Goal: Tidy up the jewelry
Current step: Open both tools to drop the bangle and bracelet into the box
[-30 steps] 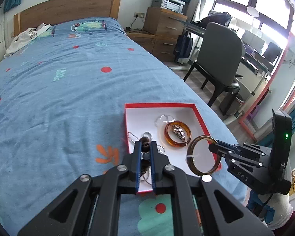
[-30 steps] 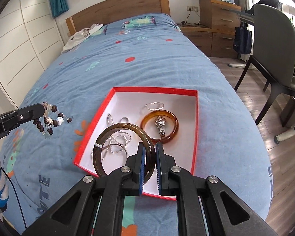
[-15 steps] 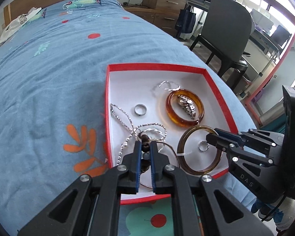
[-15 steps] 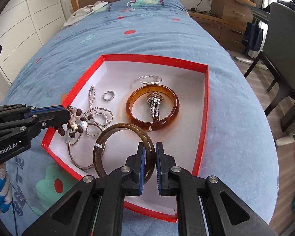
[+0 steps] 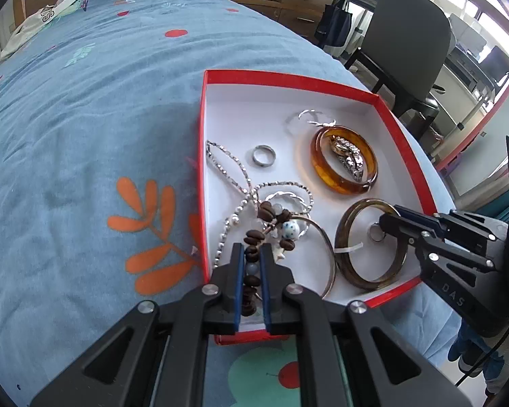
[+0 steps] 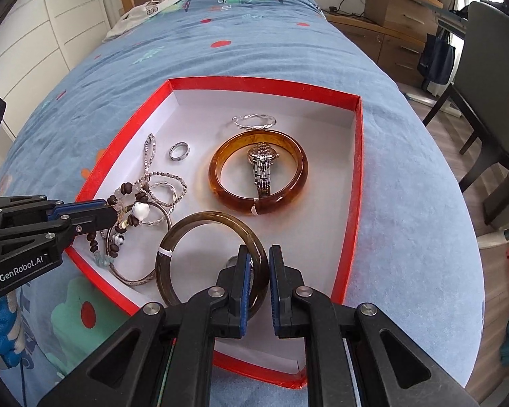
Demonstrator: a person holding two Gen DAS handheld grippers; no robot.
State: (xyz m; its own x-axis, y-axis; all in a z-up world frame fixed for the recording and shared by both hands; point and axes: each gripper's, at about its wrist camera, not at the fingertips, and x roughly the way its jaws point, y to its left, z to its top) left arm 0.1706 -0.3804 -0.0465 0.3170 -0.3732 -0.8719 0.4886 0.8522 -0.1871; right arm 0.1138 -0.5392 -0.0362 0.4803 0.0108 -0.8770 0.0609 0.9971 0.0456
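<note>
A red box (image 5: pixel 403 129) (image 6: pixel 354 183) with a white inside lies on the blue bed. My left gripper (image 5: pixel 251 254) (image 6: pixel 113 212) is shut on a brown beaded bracelet (image 5: pixel 268 224) (image 6: pixel 132 207), low over the box's near left corner. My right gripper (image 6: pixel 256 257) (image 5: pixel 388 218) has its jaws slightly parted around the rim of a dark brown bangle (image 6: pixel 193 227) (image 5: pixel 359 264), which rests on the box floor. An amber bangle (image 6: pixel 258 173) (image 5: pixel 342 162) with a silver watch (image 6: pixel 264 166) lies further in.
Silver chains (image 5: pixel 230 173), a silver ring (image 6: pixel 179 151) (image 5: pixel 264 155) and thin silver bangles (image 6: pixel 254 121) also lie in the box. A grey chair (image 5: pixel 407 30) and wooden drawers (image 6: pixel 400 6) stand beside the bed. Clothes (image 6: pixel 146 12) lie by the headboard.
Both grippers have come down into the box. The dark bangle now lies on the box floor and my right jaws have parted slightly. The beaded bracelet is lower, over the silver chains.
</note>
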